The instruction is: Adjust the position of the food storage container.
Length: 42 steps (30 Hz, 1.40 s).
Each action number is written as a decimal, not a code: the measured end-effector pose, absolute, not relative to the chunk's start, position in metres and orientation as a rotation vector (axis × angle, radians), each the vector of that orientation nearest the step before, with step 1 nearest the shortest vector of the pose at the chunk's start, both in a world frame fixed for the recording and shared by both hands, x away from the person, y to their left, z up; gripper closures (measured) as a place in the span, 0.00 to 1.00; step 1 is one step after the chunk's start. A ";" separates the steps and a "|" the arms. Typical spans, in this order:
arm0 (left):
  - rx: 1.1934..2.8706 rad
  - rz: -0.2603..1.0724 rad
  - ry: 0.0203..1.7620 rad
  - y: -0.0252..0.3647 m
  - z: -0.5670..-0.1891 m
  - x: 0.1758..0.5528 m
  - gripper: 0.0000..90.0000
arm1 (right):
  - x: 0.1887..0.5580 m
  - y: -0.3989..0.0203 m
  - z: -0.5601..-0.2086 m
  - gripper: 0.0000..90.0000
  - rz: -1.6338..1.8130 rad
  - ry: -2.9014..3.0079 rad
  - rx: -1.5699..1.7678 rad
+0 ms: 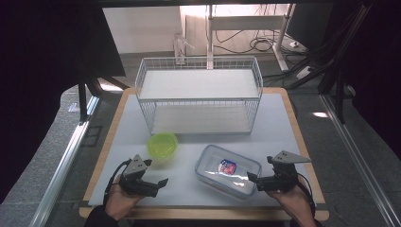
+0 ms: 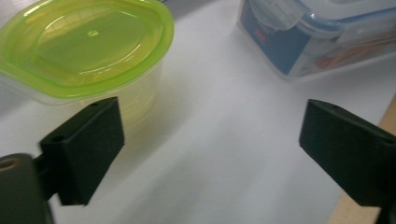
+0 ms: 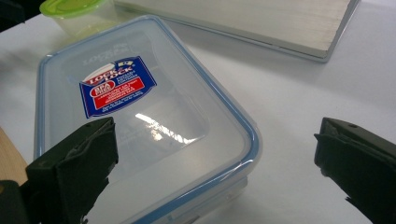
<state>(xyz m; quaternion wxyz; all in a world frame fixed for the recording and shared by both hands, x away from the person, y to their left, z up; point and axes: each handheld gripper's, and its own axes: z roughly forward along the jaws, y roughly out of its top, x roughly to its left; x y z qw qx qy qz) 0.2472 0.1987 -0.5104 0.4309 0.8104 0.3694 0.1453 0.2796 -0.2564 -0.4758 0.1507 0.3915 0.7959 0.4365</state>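
Both grippers sit at the table's near edge in the high view: left gripper (image 1: 158, 182) just below the green-lidded tub (image 1: 162, 145), right gripper (image 1: 253, 178) at the near right corner of the clear lidded box (image 1: 227, 170), wire rack (image 1: 198, 97) well behind. Left gripper view: jaws spread wide, nothing between, tub (image 2: 86, 51) ahead left, box (image 2: 322, 35) ahead right. Right gripper view: jaws wide apart, unclamped, box (image 3: 144, 116) lying just ahead.

glossy clear plastic box (image 3: 140, 126), translucent green plastic tub (image 2: 84, 51), white wire rack (image 1: 198, 94), matt white tabletop (image 1: 283, 123) with wood edging.
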 end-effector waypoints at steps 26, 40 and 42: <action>2.112 0.410 0.966 0.134 -0.484 0.354 1.00 | 0.279 -0.257 -0.472 0.06 1.279 2.242 1.146; 2.145 0.407 1.026 0.156 -0.490 0.347 1.00 | 0.279 -0.254 -0.475 0.08 1.258 2.276 1.137; 2.137 0.414 1.045 0.164 -0.490 0.343 1.00 | 0.279 -0.254 -0.475 0.08 1.258 2.278 1.134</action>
